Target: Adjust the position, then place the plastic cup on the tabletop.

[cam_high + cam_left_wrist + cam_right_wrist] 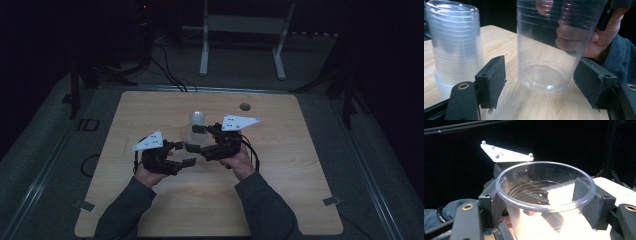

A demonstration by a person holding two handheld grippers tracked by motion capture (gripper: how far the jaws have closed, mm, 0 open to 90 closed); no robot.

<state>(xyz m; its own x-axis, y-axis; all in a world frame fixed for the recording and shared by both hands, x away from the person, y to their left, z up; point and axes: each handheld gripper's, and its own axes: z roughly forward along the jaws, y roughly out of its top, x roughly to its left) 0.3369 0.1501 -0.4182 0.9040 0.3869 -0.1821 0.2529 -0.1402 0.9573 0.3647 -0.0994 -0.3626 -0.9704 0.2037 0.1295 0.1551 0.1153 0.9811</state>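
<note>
A single clear plastic cup [544, 195] stands upright, and my right gripper [541, 205] is shut on it just below the rim, one jaw on each side. In the left gripper view the cup's base [544, 80] is at or just above the wooden tabletop, between the wide-apart jaws of my open left gripper [541, 81], which do not touch it. From above, the cup [189, 142] sits between the left gripper [186, 156] and the right gripper [200, 140]. A stack of clear cups [454, 45] stands upside down just beyond, also seen as the stack [197, 119].
The light wooden table [280, 200] has a small round hole [244, 106] near its far edge. Behind it stand a white metal frame [242, 30] and cables on a dark floor. The person's sleeves enter from the near edge.
</note>
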